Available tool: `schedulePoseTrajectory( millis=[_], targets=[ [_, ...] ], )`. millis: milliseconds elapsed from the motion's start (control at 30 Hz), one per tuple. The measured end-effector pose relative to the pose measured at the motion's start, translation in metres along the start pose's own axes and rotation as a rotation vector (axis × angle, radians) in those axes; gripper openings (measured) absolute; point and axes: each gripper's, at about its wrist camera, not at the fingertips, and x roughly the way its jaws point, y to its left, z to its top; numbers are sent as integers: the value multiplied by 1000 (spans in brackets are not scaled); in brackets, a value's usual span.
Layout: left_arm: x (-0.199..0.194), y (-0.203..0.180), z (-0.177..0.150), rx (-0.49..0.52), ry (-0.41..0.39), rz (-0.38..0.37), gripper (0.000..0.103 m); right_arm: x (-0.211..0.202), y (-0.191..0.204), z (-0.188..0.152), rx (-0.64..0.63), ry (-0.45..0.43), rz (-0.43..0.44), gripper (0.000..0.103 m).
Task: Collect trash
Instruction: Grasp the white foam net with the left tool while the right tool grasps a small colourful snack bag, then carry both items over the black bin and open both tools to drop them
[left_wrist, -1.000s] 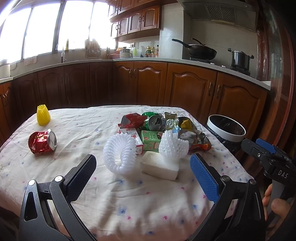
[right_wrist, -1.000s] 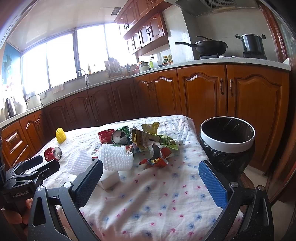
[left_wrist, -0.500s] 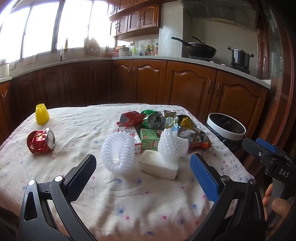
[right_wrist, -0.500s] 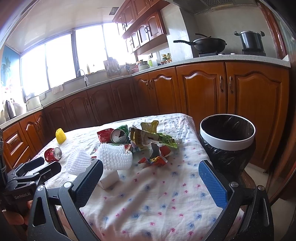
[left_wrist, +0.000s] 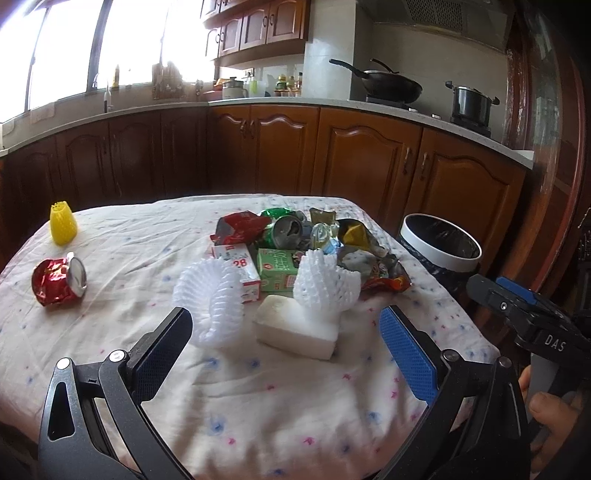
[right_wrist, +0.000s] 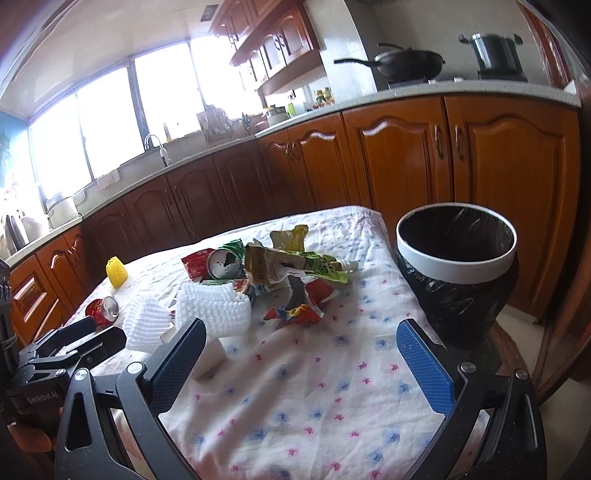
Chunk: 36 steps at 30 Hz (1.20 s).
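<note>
**Trash heaped mid-table, both grippers wide and empty**

Left gripper (left_wrist: 284, 345) held low over the near edge of the table (left_wrist: 110, 229), fingers spread apart, clamped on nothing. Right gripper (right_wrist: 301, 354) likewise spread wide and empty, poised over the flowered cloth at the table's near right corner. Heaped at the middle of the table: a dented green can (left_wrist: 288, 230) lying on its side, a red wrapper (left_wrist: 240, 227) touching it, a green carton (left_wrist: 277, 269) and a red-and-white carton (left_wrist: 238, 264) side by side just in front. Nearer still, two white foam nets (left_wrist: 212, 295) (left_wrist: 325, 284), the right one resting against a white foam block (left_wrist: 295, 326). Set well apart to the left: a crushed red can (left_wrist: 59, 280) and, beyond it, a yellow foam net (left_wrist: 62, 223). Standing just off the table's right edge, a black-lined bin with a white rim (right_wrist: 456, 258), mouth open, nothing seen inside
</note>
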Motion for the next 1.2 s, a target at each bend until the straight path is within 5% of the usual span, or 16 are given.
schedulePoseTrajectory(
  millis=[167,367,667,733,833,900,967,1200],
  targets=[
    [20,-8,12,8,50,-17,103,22,-12,5,37,62,28,102],
    [43,-19,24,24,86,-39,102,53,-19,13,73,137,70,85],
    [85,-23,33,24,174,-55,87,110,-24,14,80,263,84,54],
    [93,-21,33,14,190,-56,83,117,-27,9,86,292,98,29],
    [102,-21,30,3,222,-83,66,115,-32,3,99,302,122,15],
    [107,-22,29,6,244,-106,38,106,-36,1,98,294,127,9],
    [108,-23,27,2,249,-127,25,97,-40,0,109,288,130,9],
    [92,-40,30,16,207,-201,20,63,-63,2,143,242,92,9]
  ],
)
